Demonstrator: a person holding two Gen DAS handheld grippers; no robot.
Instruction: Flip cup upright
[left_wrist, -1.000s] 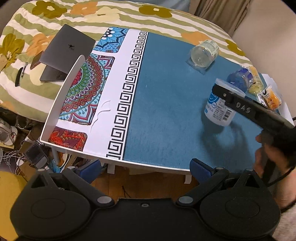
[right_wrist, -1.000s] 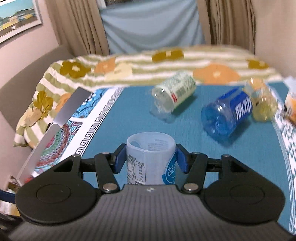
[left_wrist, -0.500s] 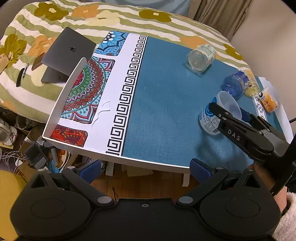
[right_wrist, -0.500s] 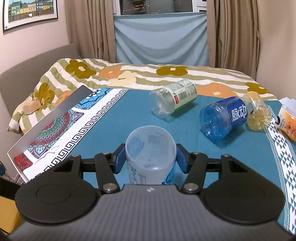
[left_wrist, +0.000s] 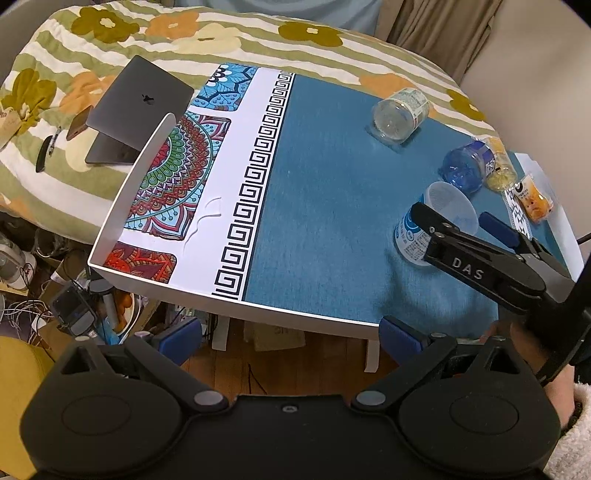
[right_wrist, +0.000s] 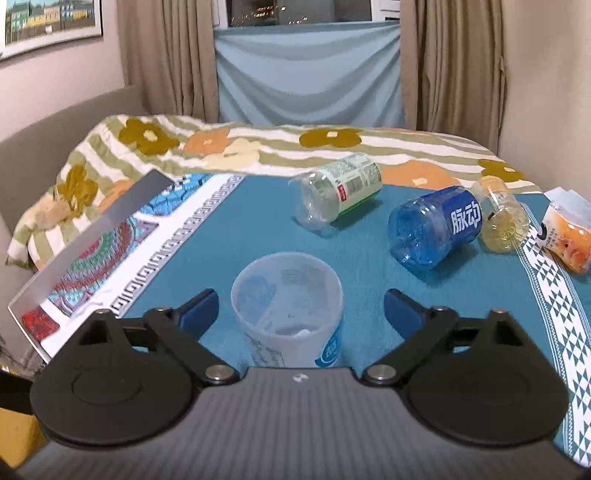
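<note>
A translucent white cup (right_wrist: 290, 314) with a blue logo stands upright, mouth up, on the blue tablecloth (right_wrist: 240, 240). My right gripper (right_wrist: 301, 308) is open, its blue pads spread to either side of the cup and clear of it. In the left wrist view the cup (left_wrist: 434, 225) stands at the right of the table between the right gripper's fingers (left_wrist: 428, 216). My left gripper (left_wrist: 291, 338) is open and empty, below the table's near edge.
Behind the cup lie a clear bottle (right_wrist: 340, 192), a blue bottle (right_wrist: 437, 229), a yellowish bottle (right_wrist: 502, 219) and an orange packet (right_wrist: 570, 240). A laptop (left_wrist: 136, 110) rests on the flowered bedspread at left. Cluttered floor lies under the table's near edge (left_wrist: 236, 310).
The right gripper, shut on the cup before, has set it upright on the cloth and opened its jaws. The left gripper has barely moved.
</note>
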